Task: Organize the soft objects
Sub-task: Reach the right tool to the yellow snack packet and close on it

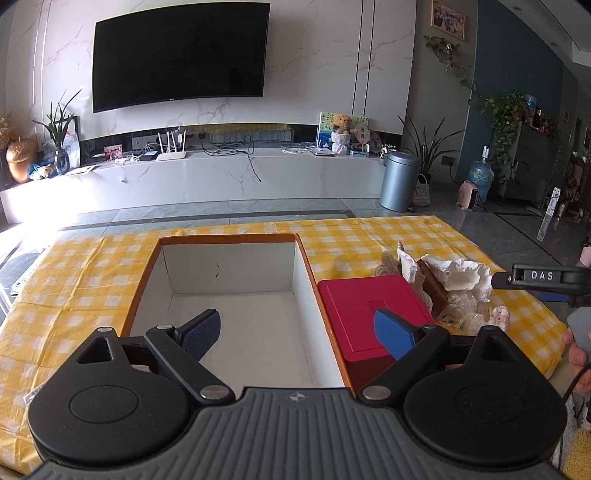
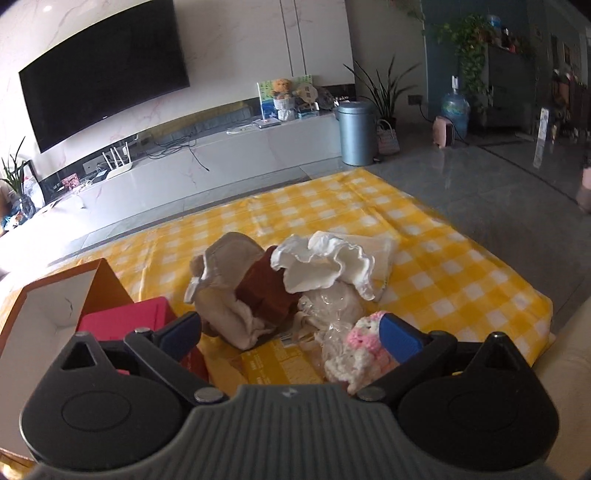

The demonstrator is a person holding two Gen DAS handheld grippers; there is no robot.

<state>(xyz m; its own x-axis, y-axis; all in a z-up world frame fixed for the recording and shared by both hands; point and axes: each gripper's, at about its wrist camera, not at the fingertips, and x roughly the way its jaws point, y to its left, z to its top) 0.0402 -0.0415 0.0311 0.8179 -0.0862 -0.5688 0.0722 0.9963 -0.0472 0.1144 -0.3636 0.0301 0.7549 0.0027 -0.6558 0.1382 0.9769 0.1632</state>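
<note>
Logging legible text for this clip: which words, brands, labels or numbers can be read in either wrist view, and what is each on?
"DAS": white letters on the black right gripper finger entering the left wrist view.
TV lower bezel: a small logo, too small to read.
Yellow package under the soft pile: faint print, blurred, unreadable.
Framed picture on the wall and items on the TV console: markings too small to read.

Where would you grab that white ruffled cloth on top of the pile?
Pinch the white ruffled cloth at its raised frilly edge, coming down from above with the right gripper. That edge stands free on top of the pile, clear of the brown piece beside it.
</note>
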